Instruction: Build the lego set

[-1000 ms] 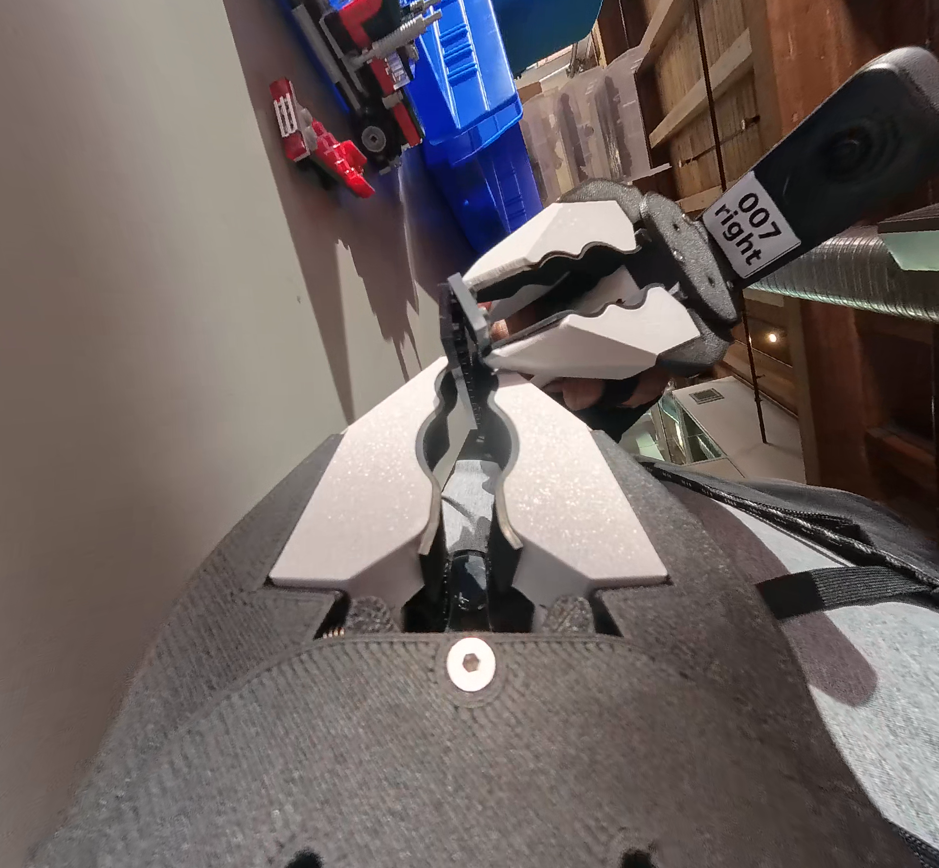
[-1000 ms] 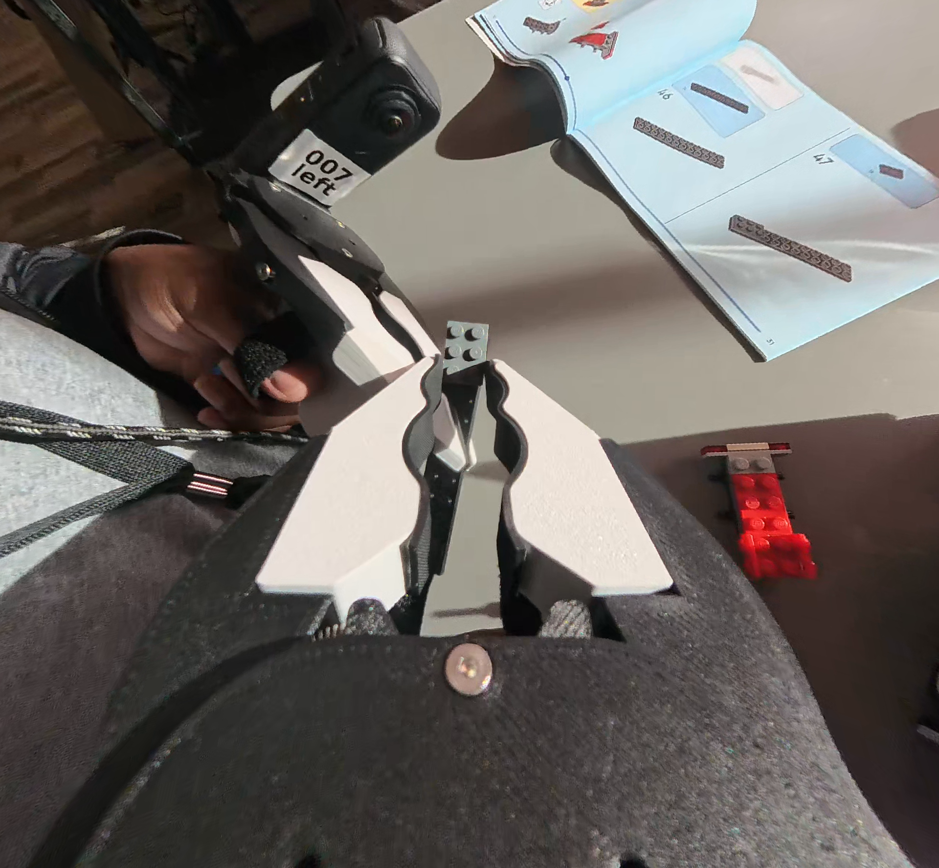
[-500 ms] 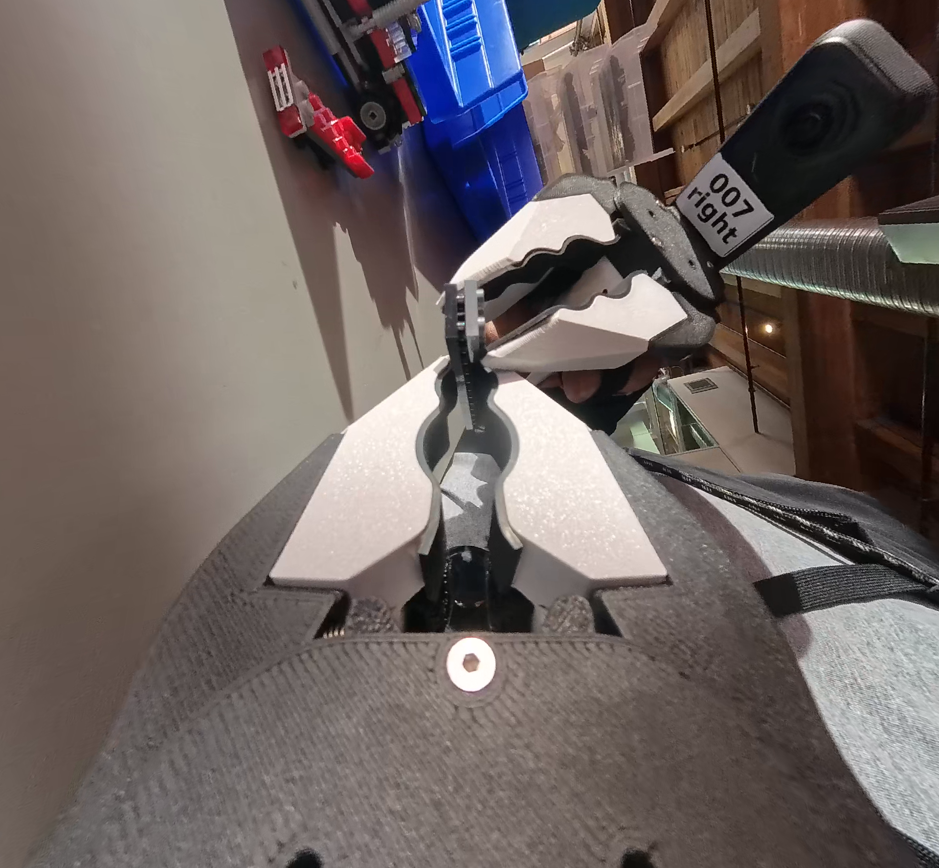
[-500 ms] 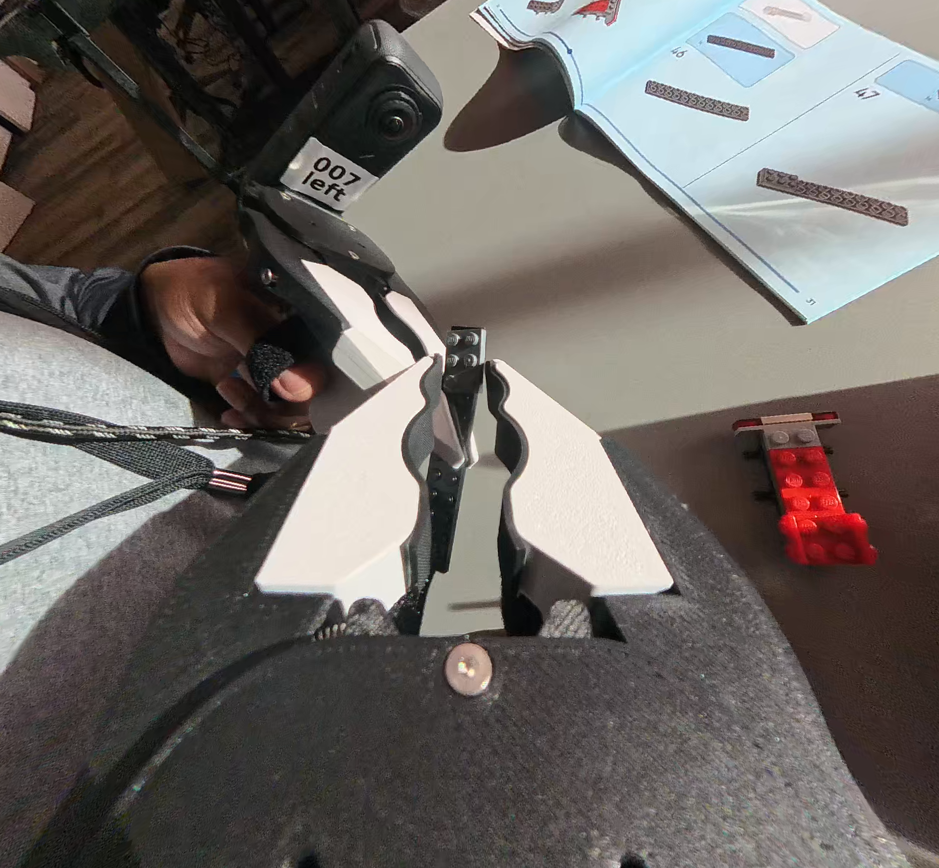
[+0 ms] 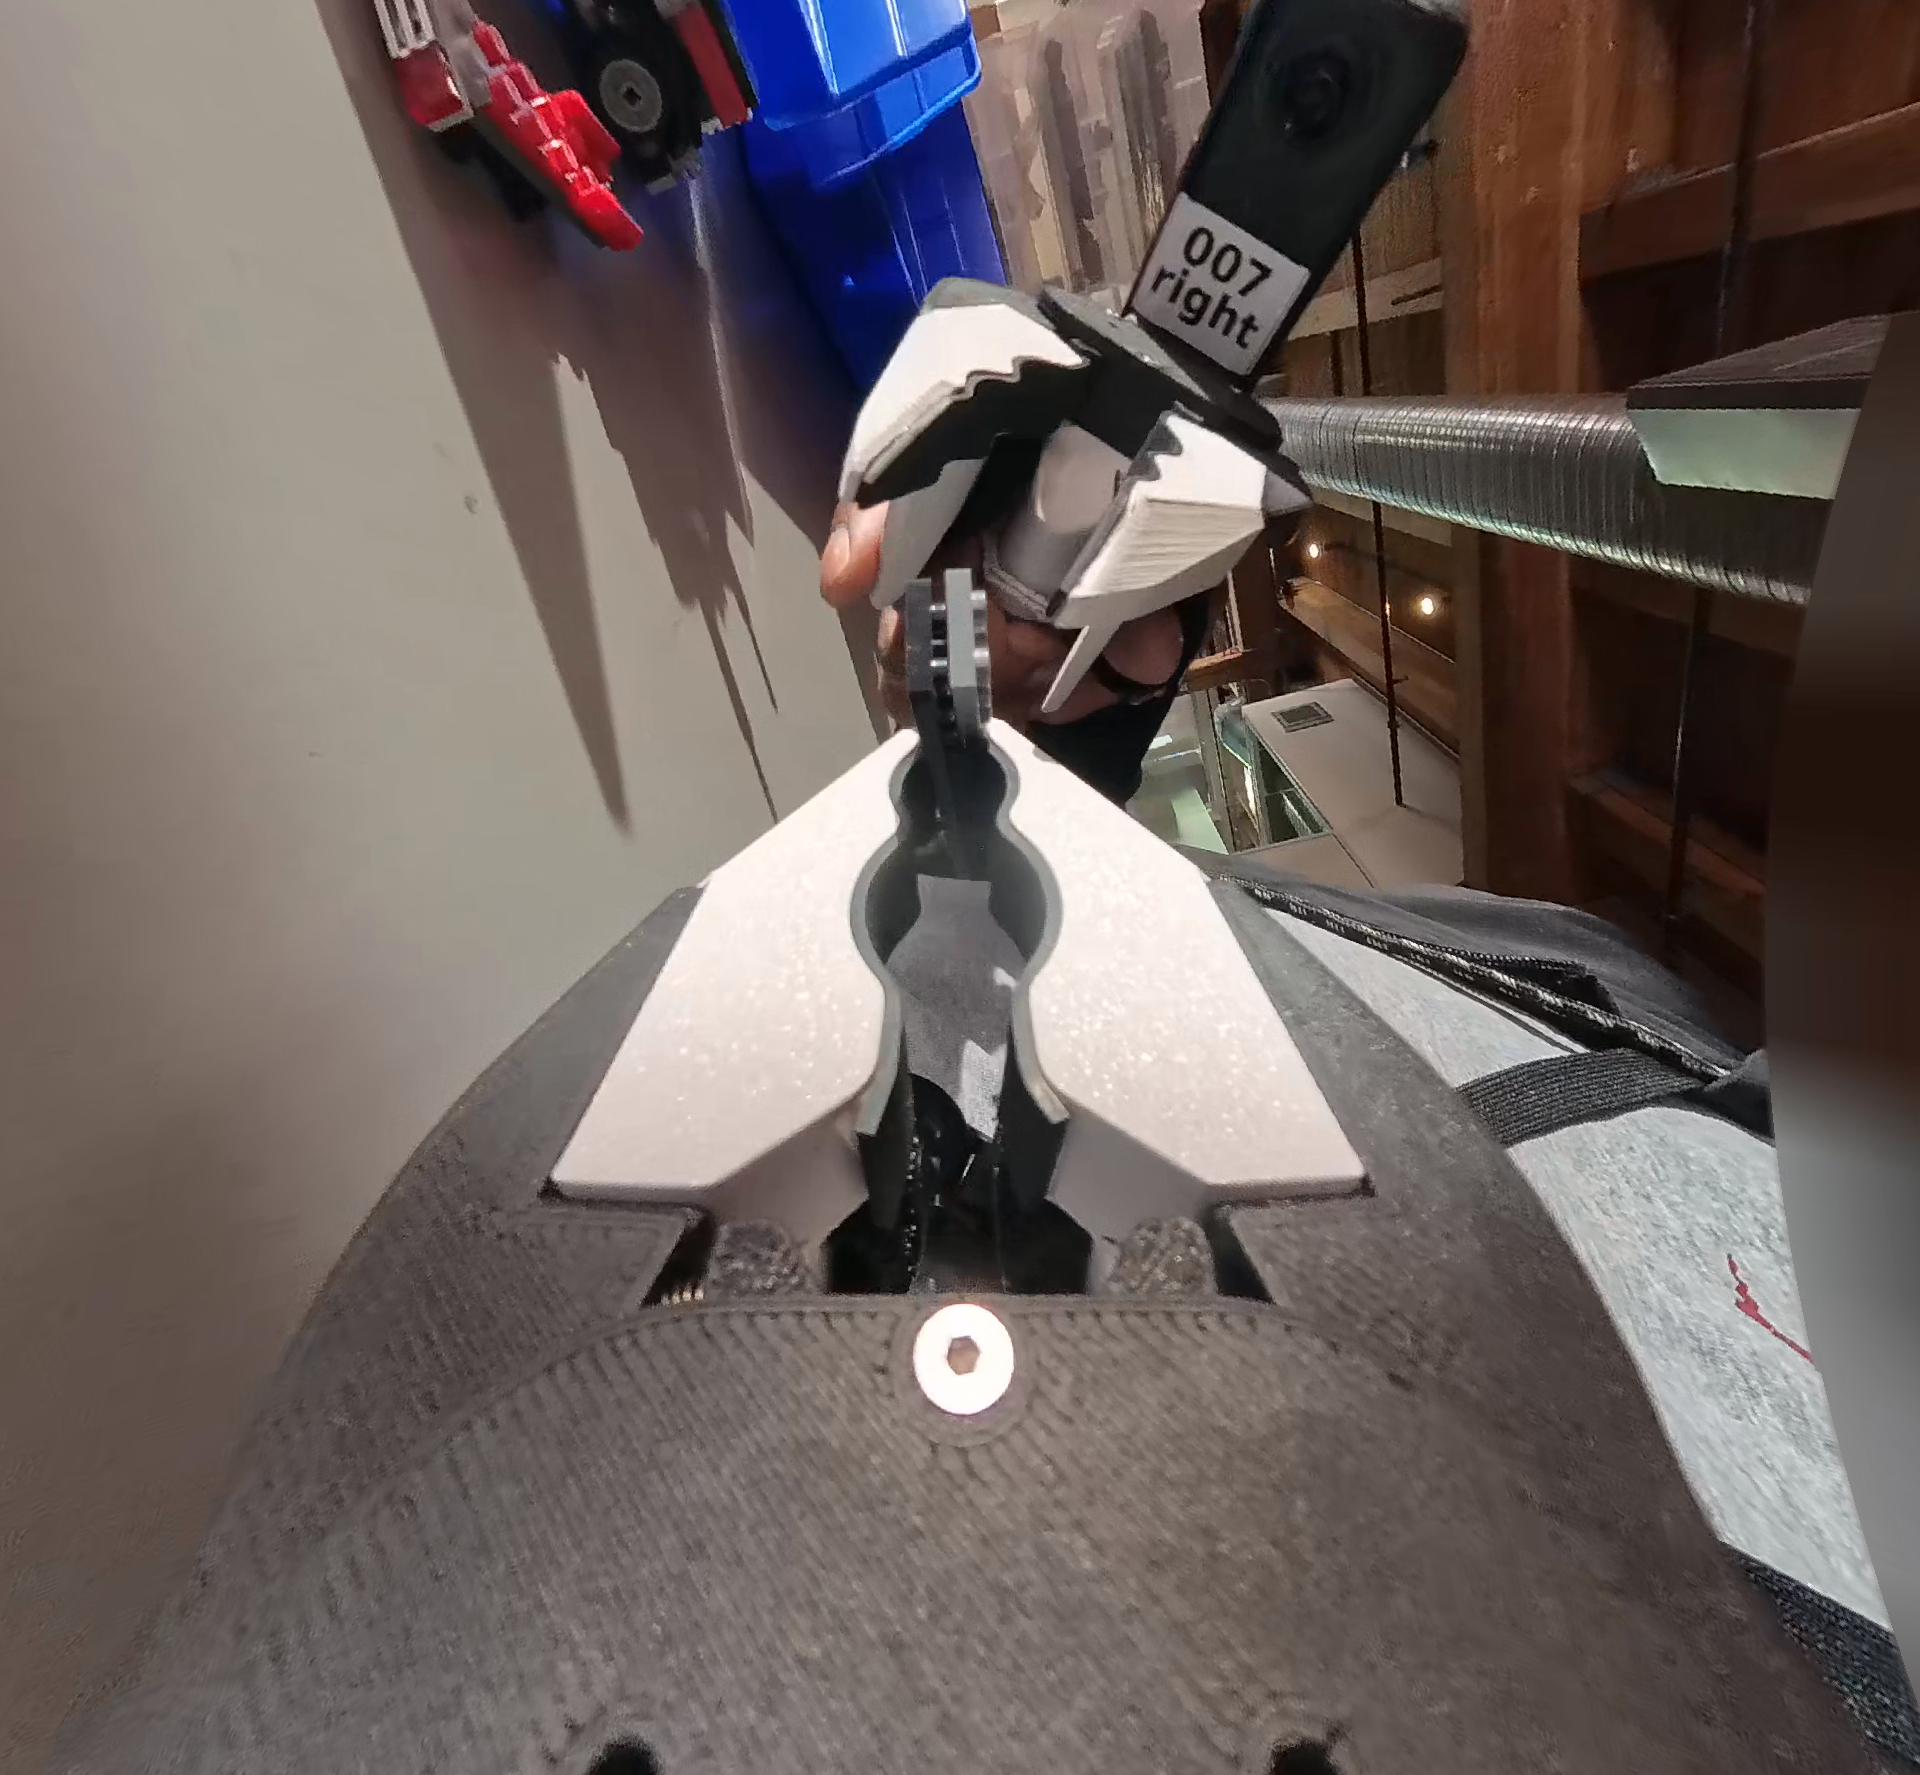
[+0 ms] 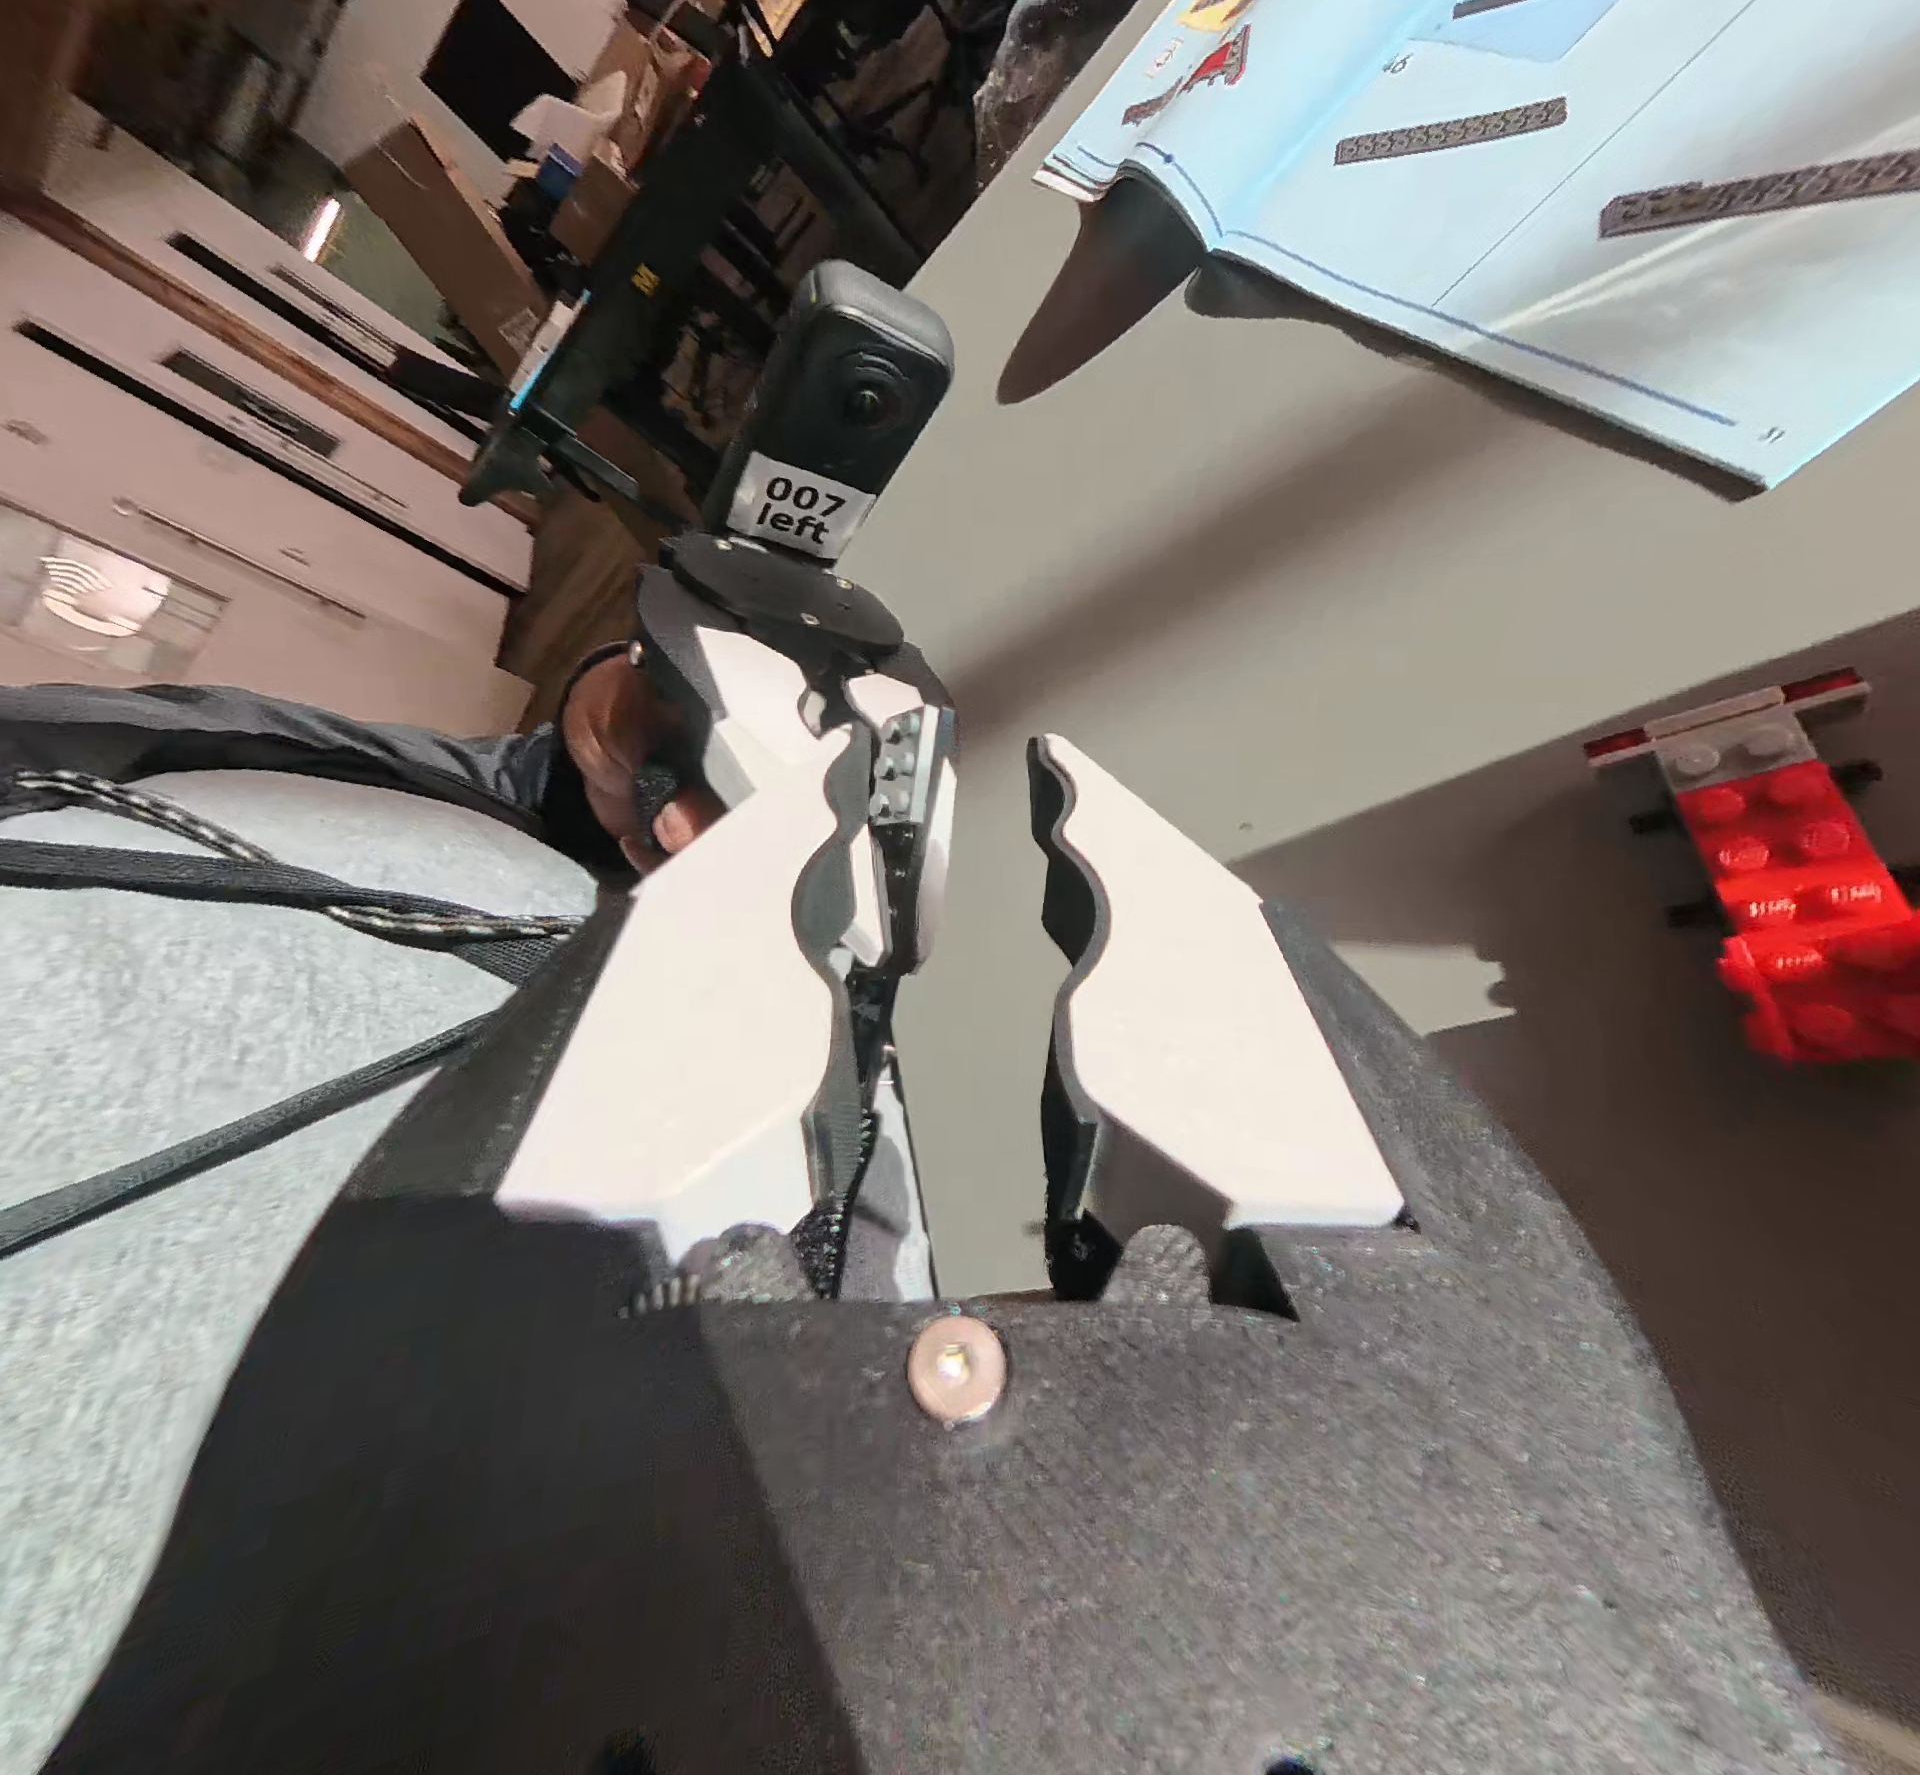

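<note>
My left gripper is shut on a long dark grey lego plate, held edge-on above the grey table. A small grey plate sits on the long plate's far end. My right gripper is open and empty, its fingers apart on either side of the left gripper's tips. In the left wrist view the right gripper hangs just beyond the plate's end, clear of it. In the right wrist view the left gripper shows with the studded grey plate between its fingers.
A red lego sub-assembly lies on the table to the right; it also shows in the left wrist view. A partly built truck model sits beside blue bins. An open instruction booklet lies at the far right. My right fingertips sit around 5 centimetres from my left ones. My right tips are roughly 15 centimetres from the partly built truck model.
My right gripper has opened, let go of the small grey plate and drawn back and up from it. The small plate stays on the long plate in my left gripper.
</note>
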`<state>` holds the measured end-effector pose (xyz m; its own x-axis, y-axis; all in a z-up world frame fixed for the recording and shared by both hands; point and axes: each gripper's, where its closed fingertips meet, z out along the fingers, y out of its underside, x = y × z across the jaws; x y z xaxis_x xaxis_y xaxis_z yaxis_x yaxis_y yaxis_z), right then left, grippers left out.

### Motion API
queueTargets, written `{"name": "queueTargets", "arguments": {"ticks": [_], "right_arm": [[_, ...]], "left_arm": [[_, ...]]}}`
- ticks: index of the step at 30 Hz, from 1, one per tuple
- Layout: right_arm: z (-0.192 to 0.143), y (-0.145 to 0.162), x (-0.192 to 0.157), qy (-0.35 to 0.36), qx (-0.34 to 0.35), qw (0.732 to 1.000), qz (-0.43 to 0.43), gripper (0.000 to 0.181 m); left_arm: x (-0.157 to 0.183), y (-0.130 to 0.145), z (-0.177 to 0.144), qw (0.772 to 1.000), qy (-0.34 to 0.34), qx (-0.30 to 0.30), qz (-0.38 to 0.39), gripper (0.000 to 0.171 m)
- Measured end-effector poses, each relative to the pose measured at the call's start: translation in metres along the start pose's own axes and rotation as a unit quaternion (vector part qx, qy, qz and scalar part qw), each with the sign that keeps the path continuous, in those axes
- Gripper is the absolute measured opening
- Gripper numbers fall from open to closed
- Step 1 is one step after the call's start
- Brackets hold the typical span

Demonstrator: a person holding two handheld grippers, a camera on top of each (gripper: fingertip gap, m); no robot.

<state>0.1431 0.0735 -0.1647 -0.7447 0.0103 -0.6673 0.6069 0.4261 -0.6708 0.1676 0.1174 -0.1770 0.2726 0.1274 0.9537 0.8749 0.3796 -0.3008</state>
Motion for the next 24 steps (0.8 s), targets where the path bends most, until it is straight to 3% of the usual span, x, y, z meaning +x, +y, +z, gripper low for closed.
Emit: {"name": "queueTargets", "arguments": {"ticks": [14, 24], "right_arm": [[0.004, 0.017, -0.016, -0.077, -0.012, 0.996, 0.036, 0.022], [0.002, 0.015, -0.023, -0.091, 0.015, 0.995, 0.039, 0.012]], "left_arm": [[0.011, 0.013, 0.005, 0.998, 0.008, -0.042, 0.042, 0.005], [0.011, 0.012, 0.004, 0.996, -0.007, -0.038, 0.074, 0.005]]}}
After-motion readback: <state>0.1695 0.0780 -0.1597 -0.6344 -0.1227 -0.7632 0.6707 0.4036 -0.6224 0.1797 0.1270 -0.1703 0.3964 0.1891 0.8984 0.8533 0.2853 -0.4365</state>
